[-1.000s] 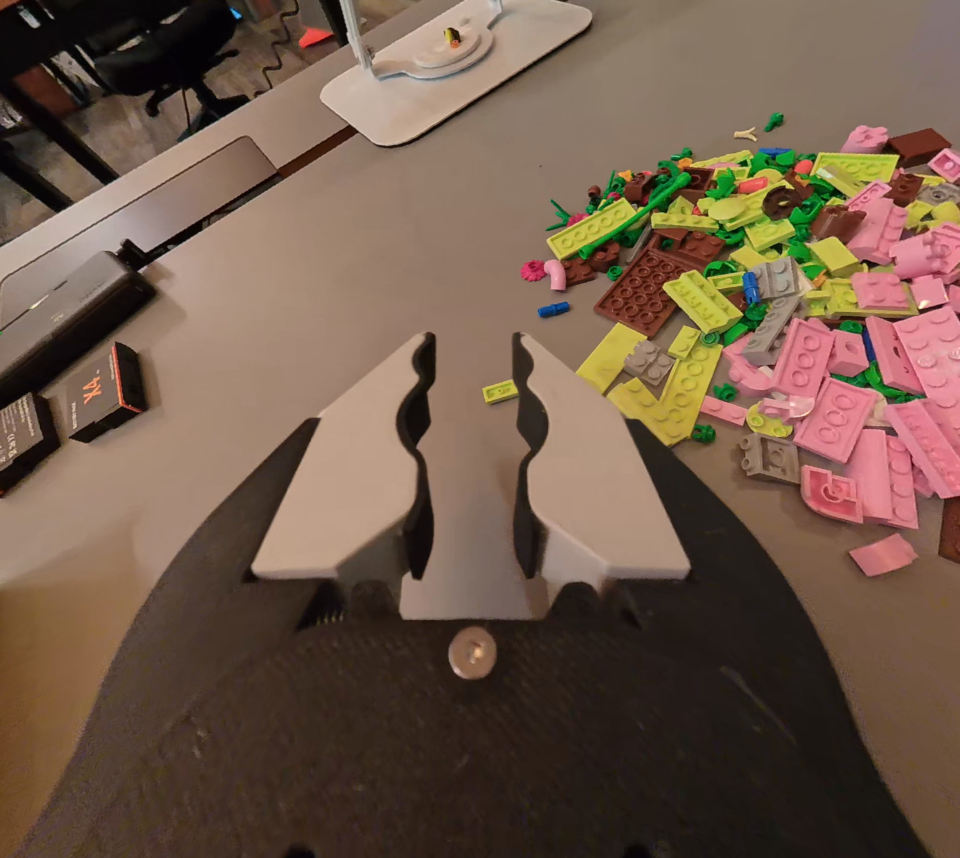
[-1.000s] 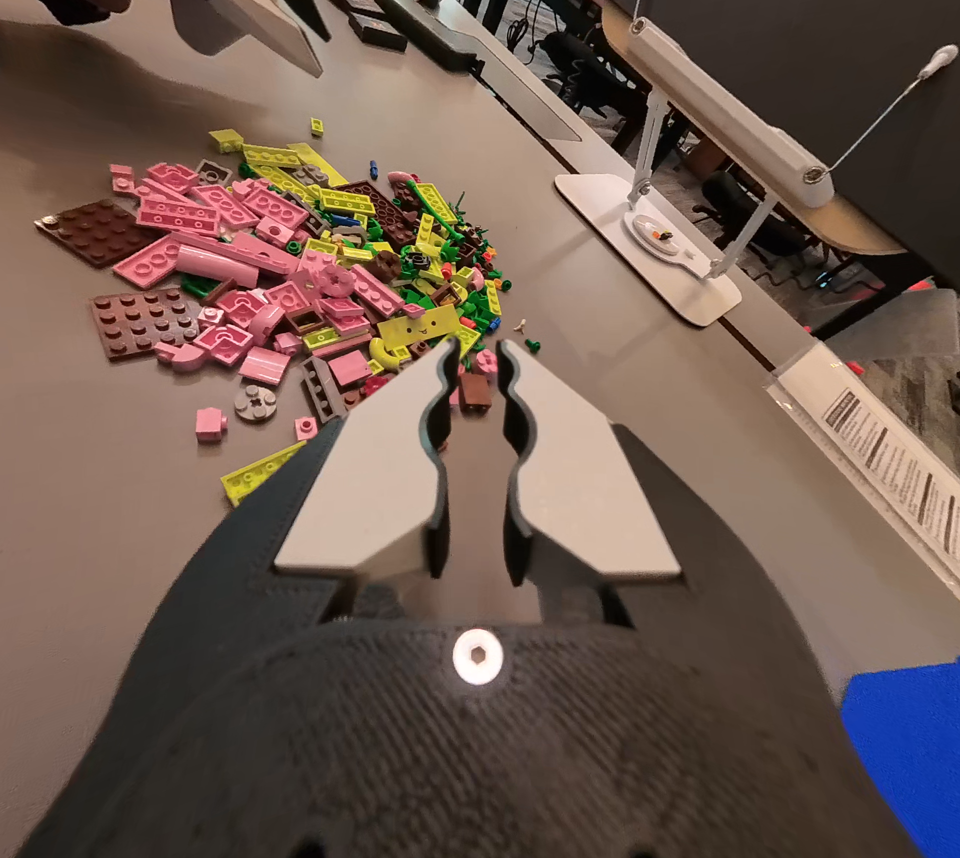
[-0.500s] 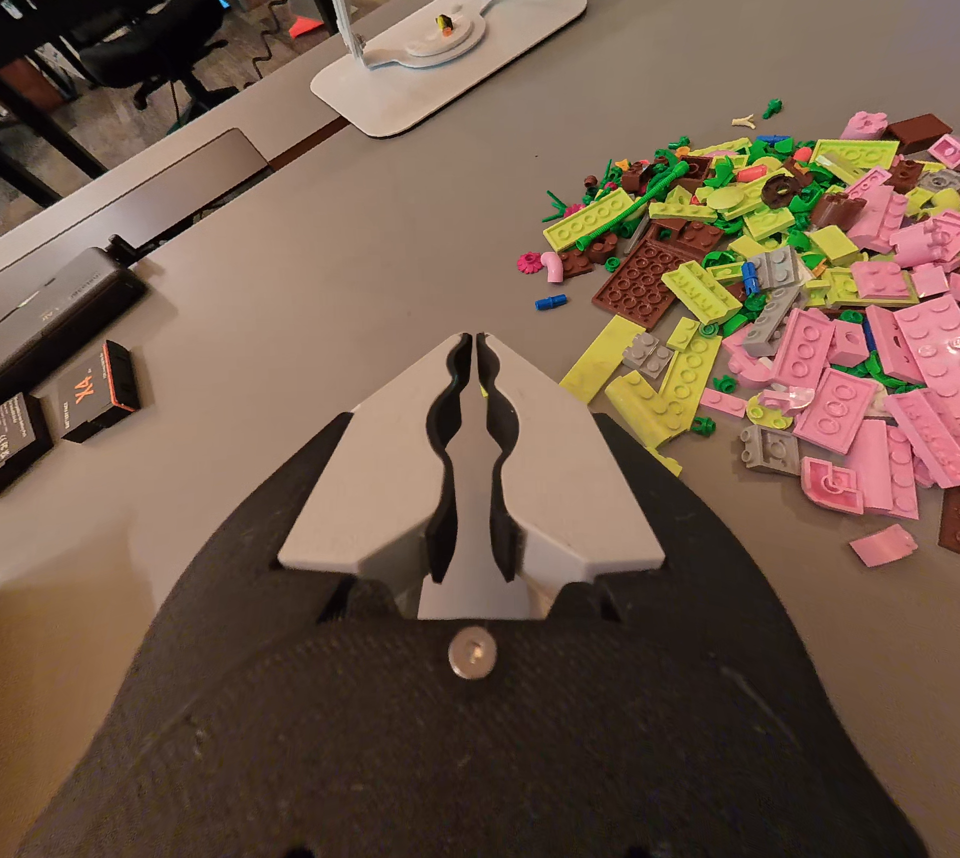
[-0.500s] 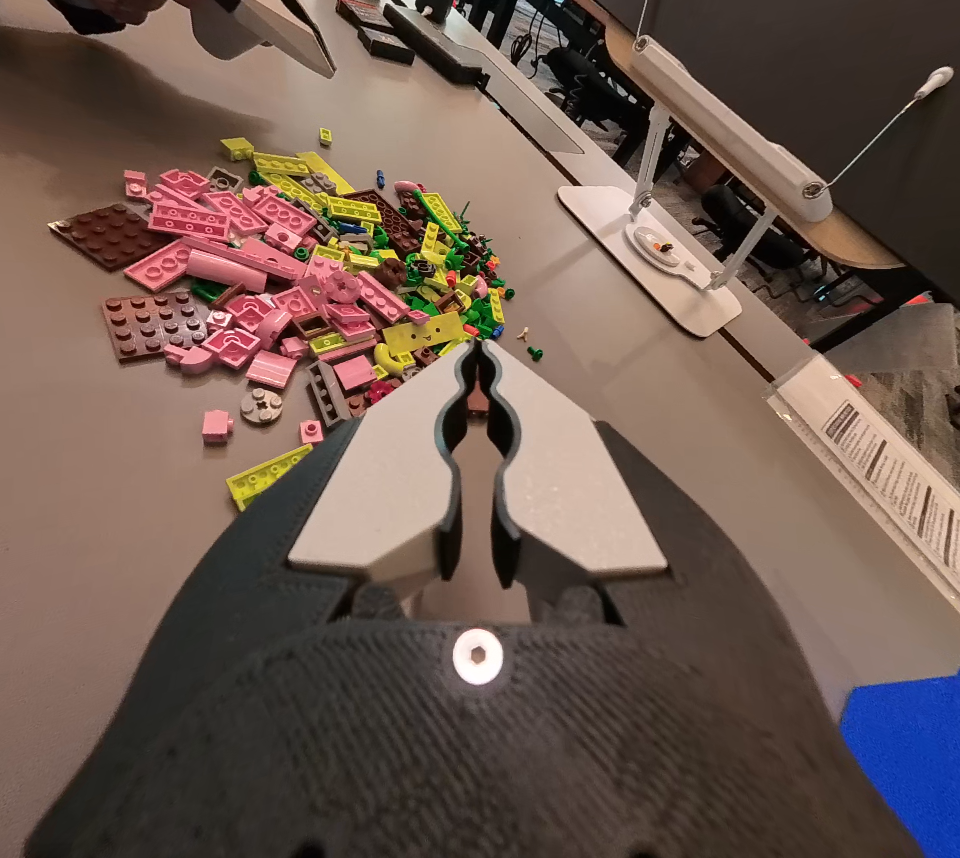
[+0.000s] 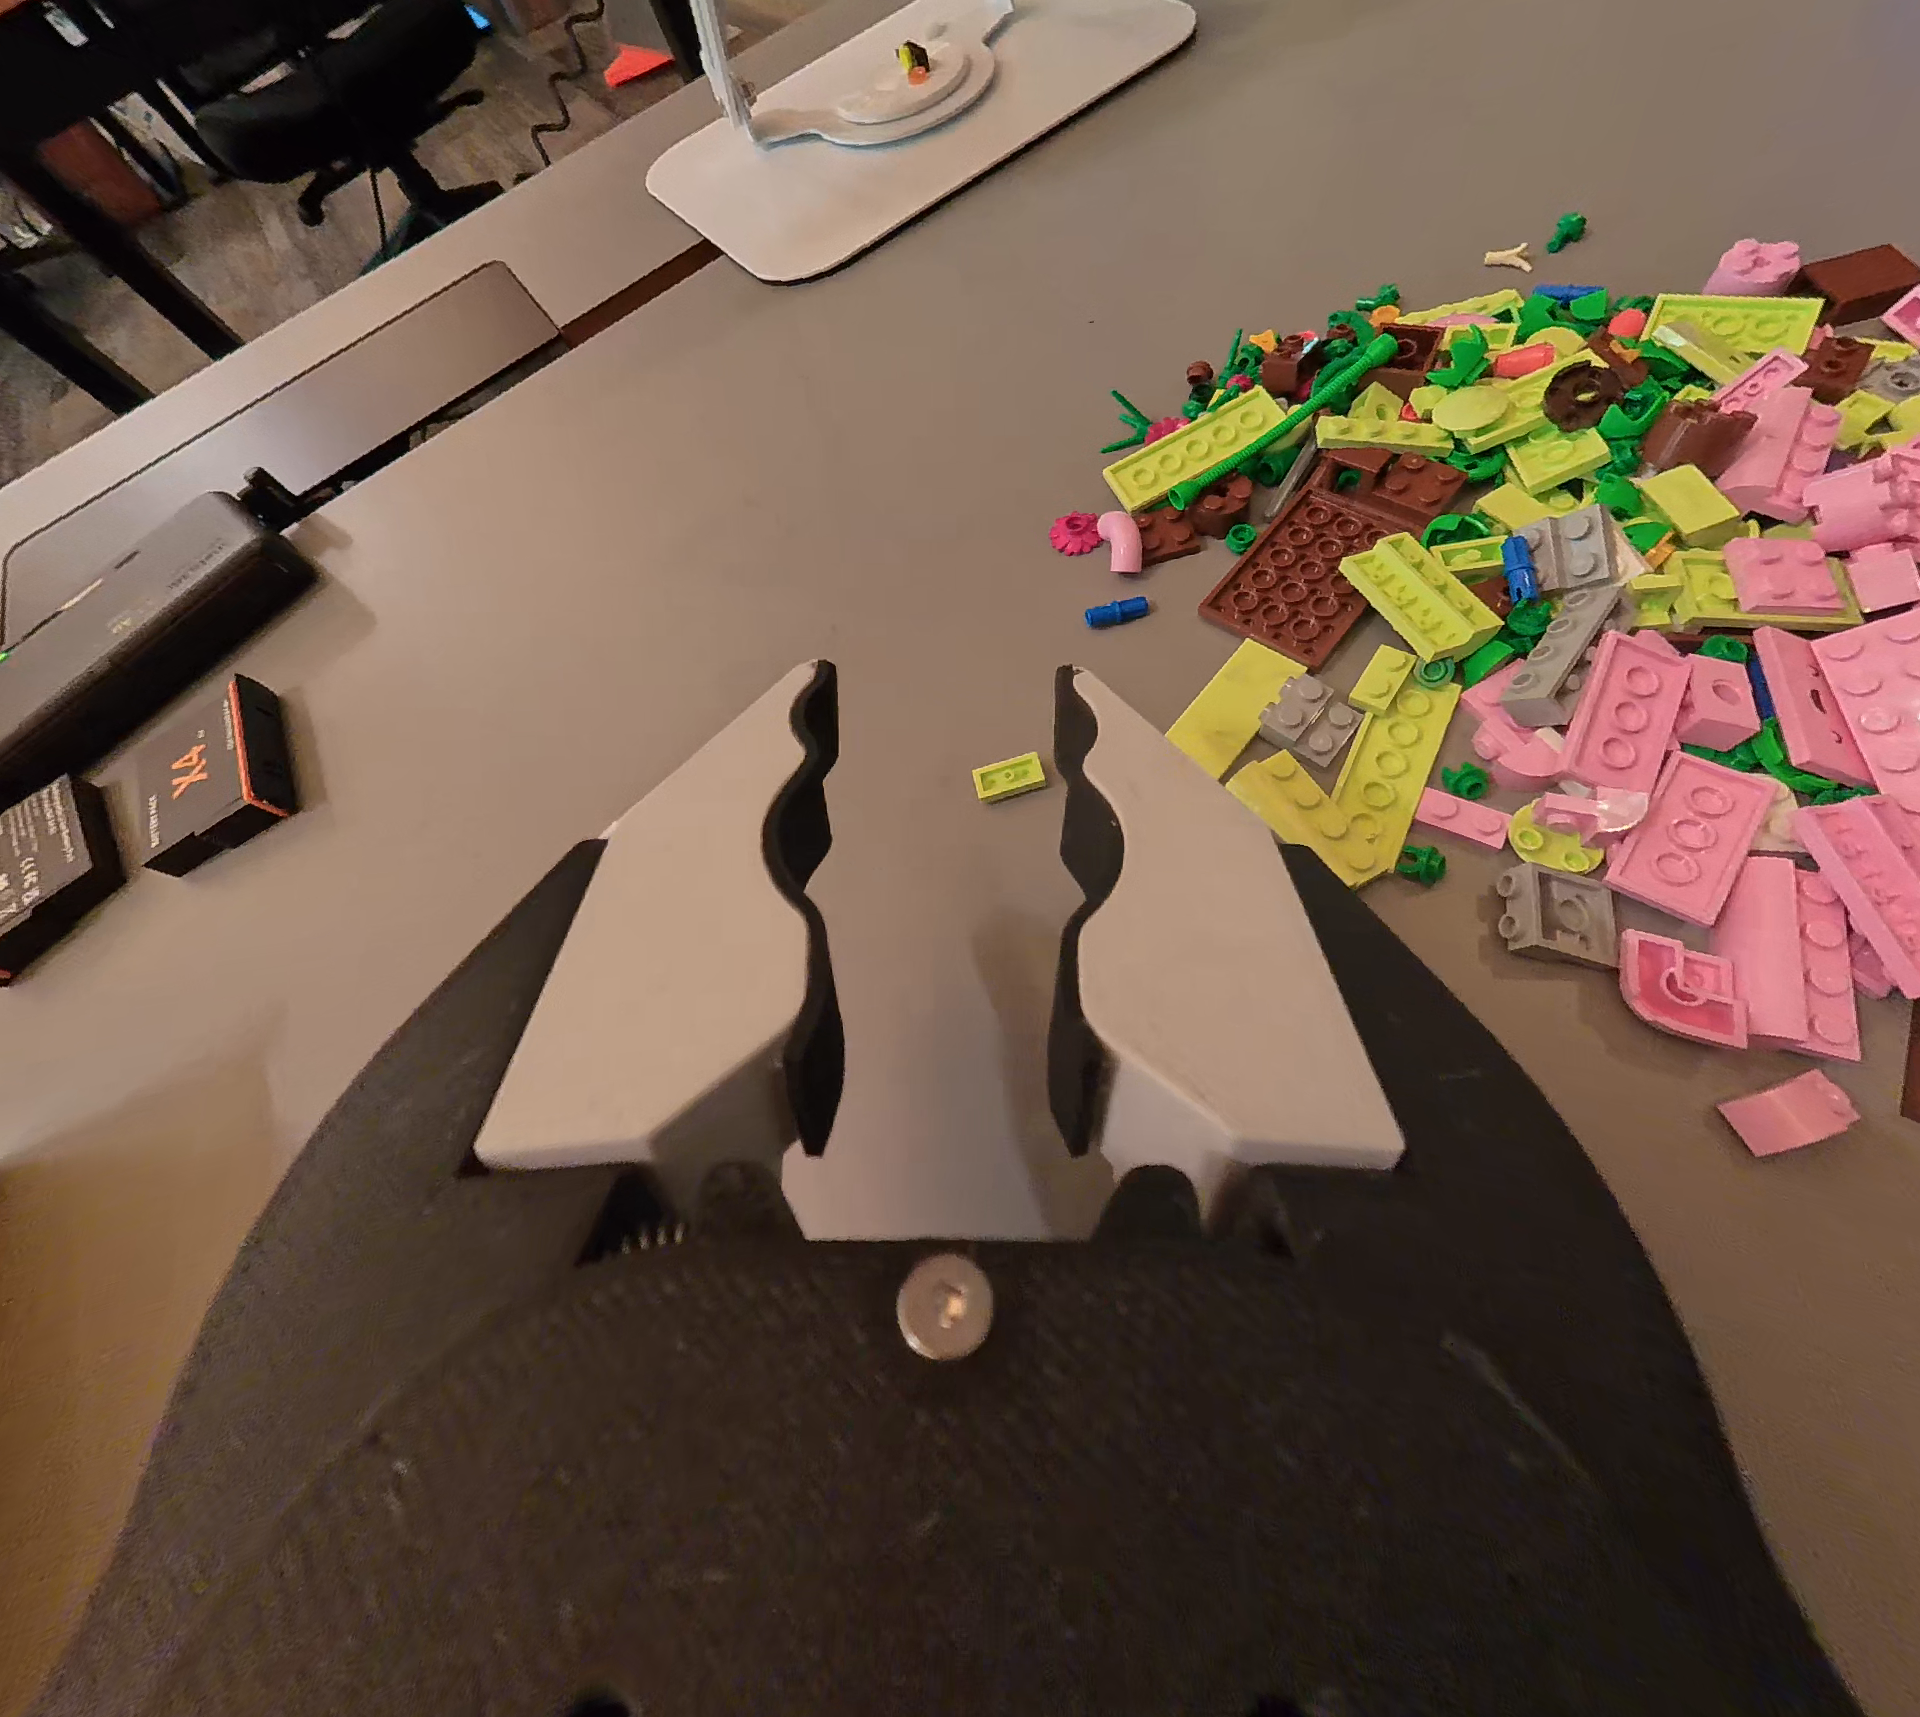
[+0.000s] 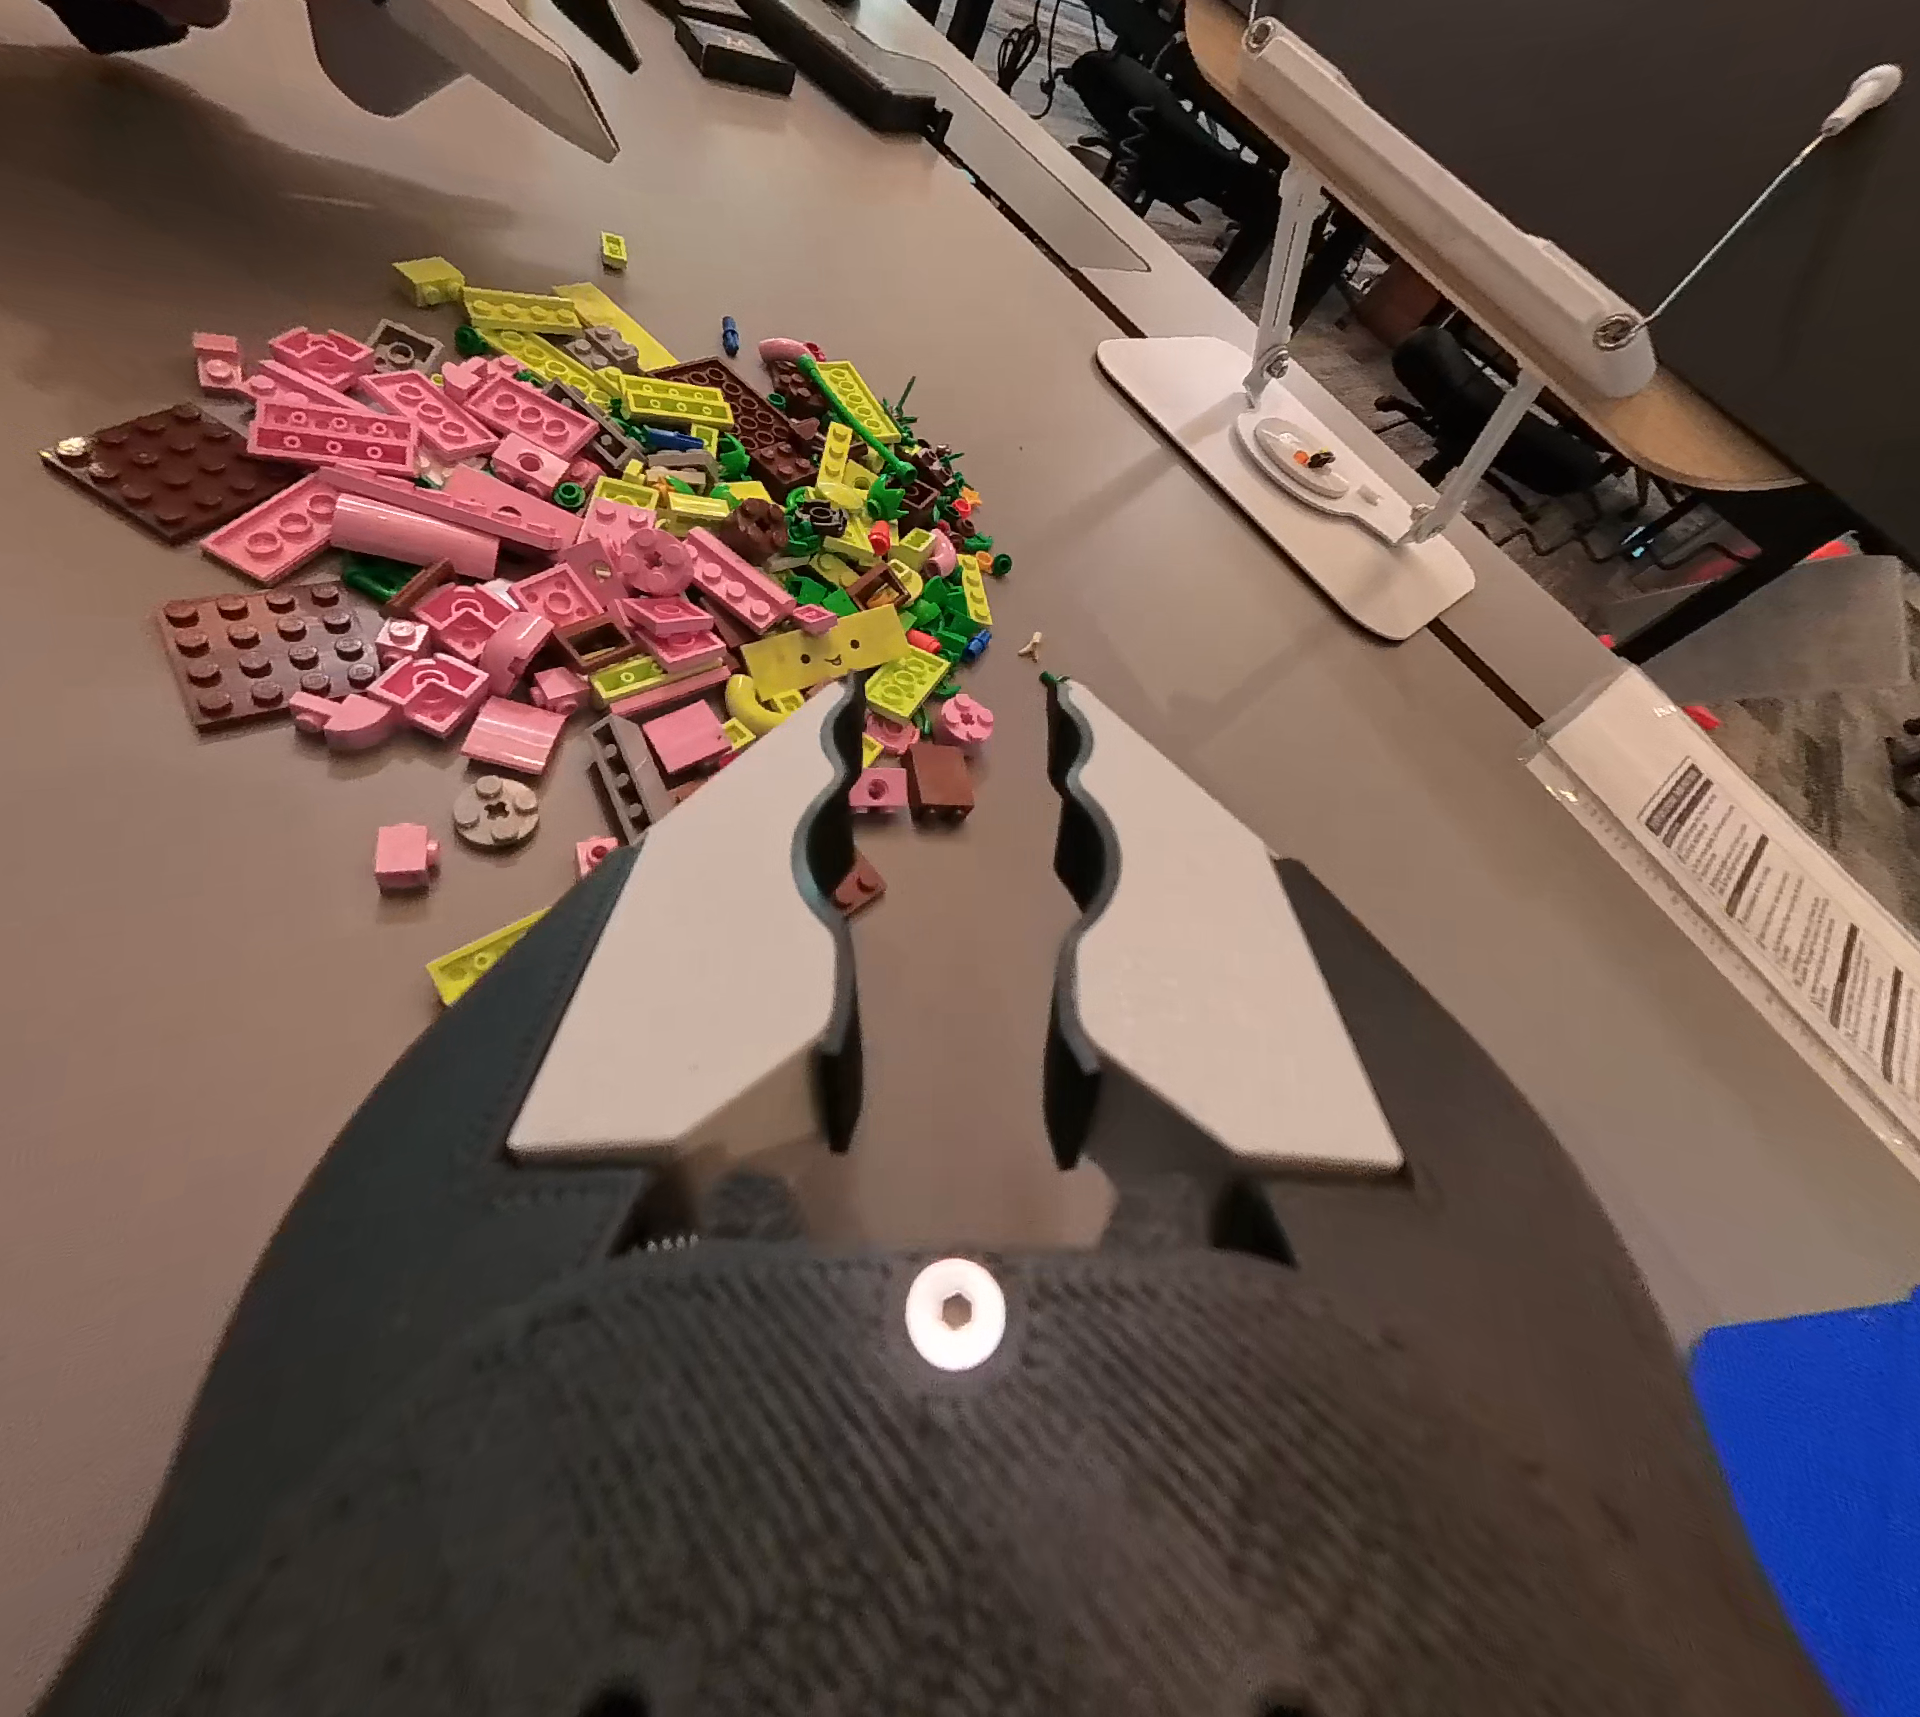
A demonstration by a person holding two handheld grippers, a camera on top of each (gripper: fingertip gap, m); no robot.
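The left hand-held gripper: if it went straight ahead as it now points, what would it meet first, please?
Probably bare grey table. The open left hand-held gripper has only the small lime plate near its line, beside its right finger; depth is unclear.

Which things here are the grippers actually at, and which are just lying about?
At the grippers:
- open left gripper, small lime-green flat brick just ahead
- open right gripper, small brown brick ahead
- pile of pink, lime and brown plastic bricks

Lying about:
- white lamp base
- black battery packs
- clear-sleeved printed sheet
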